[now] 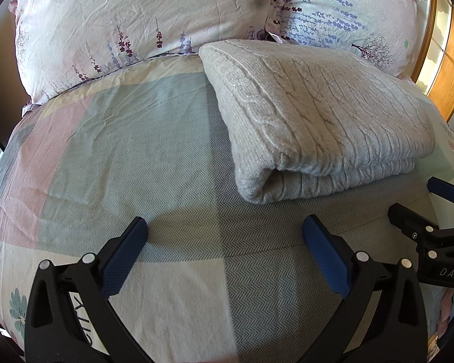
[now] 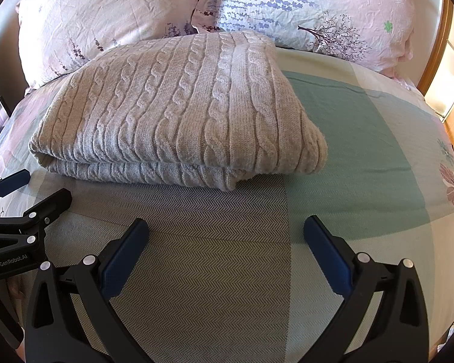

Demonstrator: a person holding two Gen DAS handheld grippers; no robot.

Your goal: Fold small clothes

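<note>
A beige cable-knit sweater point(image 1: 317, 121) lies folded into a thick rectangle on the bed, close to the pillows; it also shows in the right wrist view point(image 2: 178, 112). My left gripper point(image 1: 225, 227) is open and empty, a little in front of the sweater's near left corner. My right gripper point(image 2: 225, 227) is open and empty, in front of the sweater's near right corner. Each gripper shows at the edge of the other's view: the right one point(image 1: 420, 208), the left one point(image 2: 36, 190). Both hover just above the bedspread, apart from the sweater.
The bedspread point(image 1: 121, 157) has pastel blocks with a herringbone pattern. Two floral pillows point(image 1: 130, 24) point(image 2: 317, 15) lie behind the sweater. A wooden bed frame point(image 1: 451, 69) runs along the right side.
</note>
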